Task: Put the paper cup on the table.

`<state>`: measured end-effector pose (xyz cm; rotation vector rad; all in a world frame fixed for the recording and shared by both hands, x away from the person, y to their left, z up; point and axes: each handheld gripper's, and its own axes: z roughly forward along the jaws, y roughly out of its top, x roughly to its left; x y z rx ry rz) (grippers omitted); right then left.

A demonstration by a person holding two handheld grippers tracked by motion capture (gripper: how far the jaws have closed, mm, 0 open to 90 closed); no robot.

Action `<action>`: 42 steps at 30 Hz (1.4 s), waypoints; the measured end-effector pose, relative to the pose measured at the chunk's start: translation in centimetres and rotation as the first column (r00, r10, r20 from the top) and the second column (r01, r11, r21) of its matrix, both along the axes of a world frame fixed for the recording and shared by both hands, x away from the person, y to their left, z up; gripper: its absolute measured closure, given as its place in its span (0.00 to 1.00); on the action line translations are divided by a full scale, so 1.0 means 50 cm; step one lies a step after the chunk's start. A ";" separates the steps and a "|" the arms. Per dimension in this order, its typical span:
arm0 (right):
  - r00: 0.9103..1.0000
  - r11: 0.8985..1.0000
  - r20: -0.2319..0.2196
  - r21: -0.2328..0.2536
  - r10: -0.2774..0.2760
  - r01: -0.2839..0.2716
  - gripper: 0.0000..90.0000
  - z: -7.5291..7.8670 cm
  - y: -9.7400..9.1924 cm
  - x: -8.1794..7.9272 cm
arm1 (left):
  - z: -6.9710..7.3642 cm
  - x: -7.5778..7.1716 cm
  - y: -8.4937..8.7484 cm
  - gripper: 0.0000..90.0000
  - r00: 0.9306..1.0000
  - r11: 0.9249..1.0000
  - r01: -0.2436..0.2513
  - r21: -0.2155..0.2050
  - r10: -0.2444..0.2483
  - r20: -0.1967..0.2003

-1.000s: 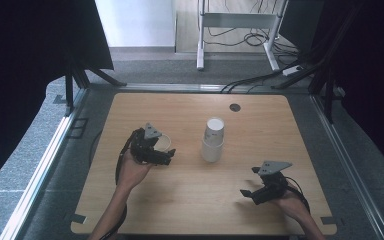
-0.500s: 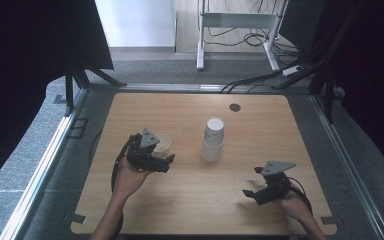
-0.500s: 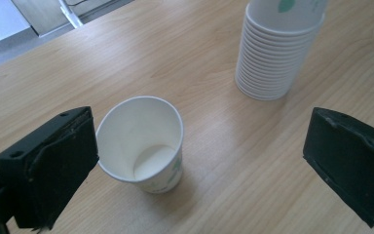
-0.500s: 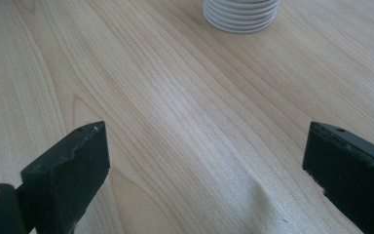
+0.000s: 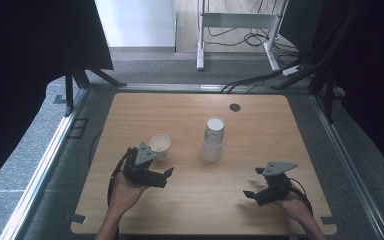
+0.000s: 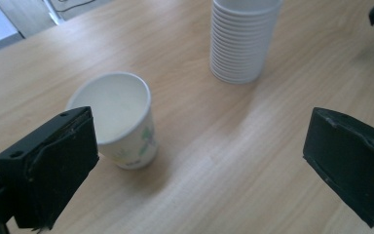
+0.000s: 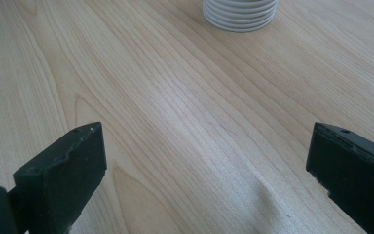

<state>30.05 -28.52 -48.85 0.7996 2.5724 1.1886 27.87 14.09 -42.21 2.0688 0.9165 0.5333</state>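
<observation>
A single white paper cup (image 5: 160, 145) stands upright left of the table's middle. In the left gripper view this cup (image 6: 121, 122) has a small printed pattern and sits just ahead of the left jaw, apart from it. A tall stack of white paper cups (image 5: 213, 140) stands at the centre, also seen as the stack (image 6: 243, 41) and its base (image 7: 241, 14). My left gripper (image 5: 165, 178) (image 6: 199, 165) is open, just short of the single cup. My right gripper (image 5: 252, 182) (image 7: 204, 180) is open at the near right; its jaws have just been opening, with only bare wood between them.
The wooden table (image 5: 180, 110) has a small dark round grommet (image 5: 235, 107) near its far edge. Beyond the table are a grey floor, black cables (image 5: 250, 82) and a white desk frame (image 5: 235, 22). Dark curtains flank both sides.
My left gripper has drawn back toward the near edge, away from the single cup, which now stands uncovered on the table. The right gripper has stayed in place.
</observation>
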 end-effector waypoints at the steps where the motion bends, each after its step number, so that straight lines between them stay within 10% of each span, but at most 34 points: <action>1: 1.000 1.000 0.000 0.000 -0.001 0.001 0.01 0.000 0.000 0.000 | -0.005 -0.004 0.001 0.00 1.000 1.000 -0.001 -0.001 0.001 0.001; 23: 1.000 0.999 0.005 -0.038 0.002 -0.002 0.01 -0.013 0.009 -0.006 | -0.106 -0.048 -0.010 0.00 0.998 0.998 0.020 -0.055 -0.023 -0.059; 42: 0.999 0.993 -0.047 -0.114 0.027 -0.032 0.00 -0.053 0.028 -0.005 | -0.189 -0.042 -0.077 0.00 0.978 0.986 0.119 0.113 -0.098 -0.182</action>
